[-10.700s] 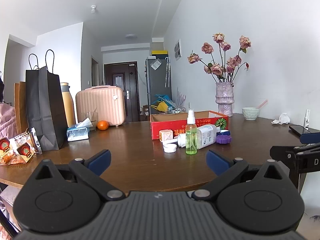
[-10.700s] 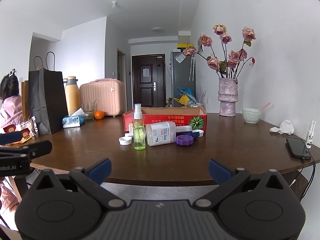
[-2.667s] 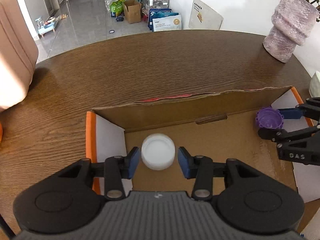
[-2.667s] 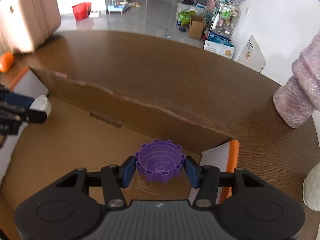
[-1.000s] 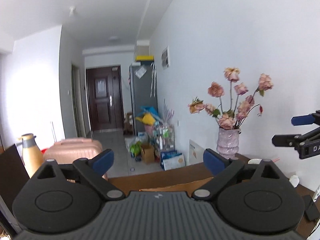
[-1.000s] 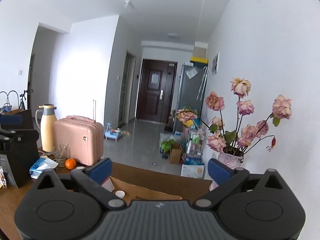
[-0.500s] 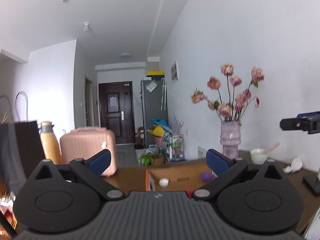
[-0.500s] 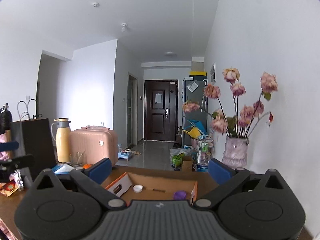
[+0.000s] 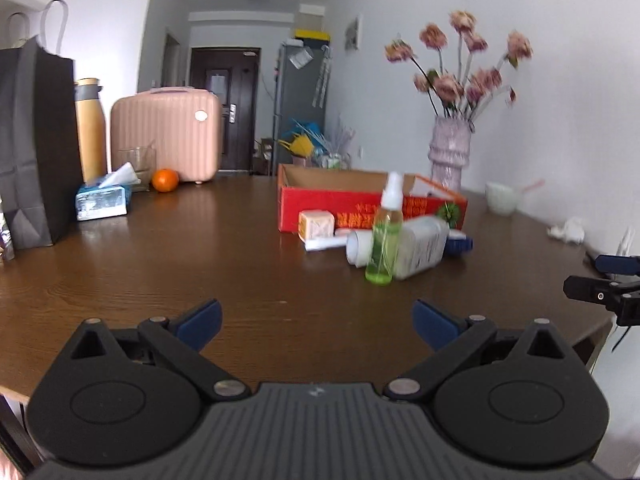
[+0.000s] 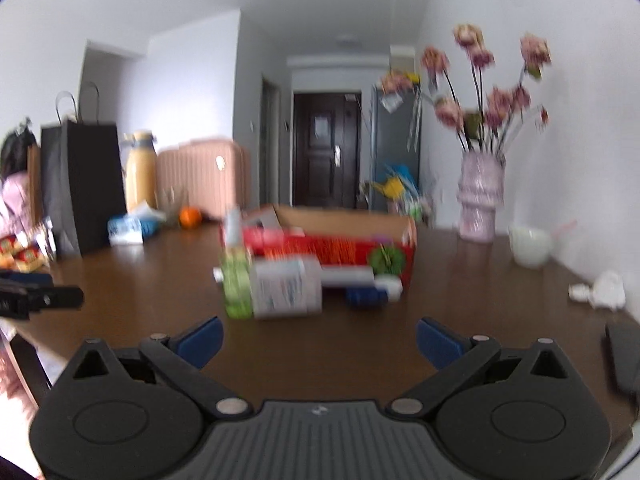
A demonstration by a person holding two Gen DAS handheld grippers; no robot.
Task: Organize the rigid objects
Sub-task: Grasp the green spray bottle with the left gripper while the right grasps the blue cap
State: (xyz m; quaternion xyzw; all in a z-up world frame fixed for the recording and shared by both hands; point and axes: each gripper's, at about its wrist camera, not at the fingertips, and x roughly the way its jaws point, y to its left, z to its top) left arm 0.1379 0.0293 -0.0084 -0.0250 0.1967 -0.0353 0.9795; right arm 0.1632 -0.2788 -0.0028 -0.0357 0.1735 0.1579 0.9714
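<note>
While both tools hang above the near edge of the brown table (image 9: 200, 248), the left gripper (image 9: 316, 320) and the right gripper (image 10: 318, 338) are spread wide with nothing between their blue pads. Farther off, a green spray bottle (image 9: 384, 240) stands upright just in front of a white bottle (image 9: 416, 246) lying on its side, both near the red cardboard box (image 9: 360, 204).

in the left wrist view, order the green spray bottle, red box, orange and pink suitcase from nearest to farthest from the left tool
1. Green spray bottle, right of centre, nearest the left tool.
2. Red box, behind the bottle.
3. Orange, far left.
4. Pink suitcase, just behind the orange.
</note>
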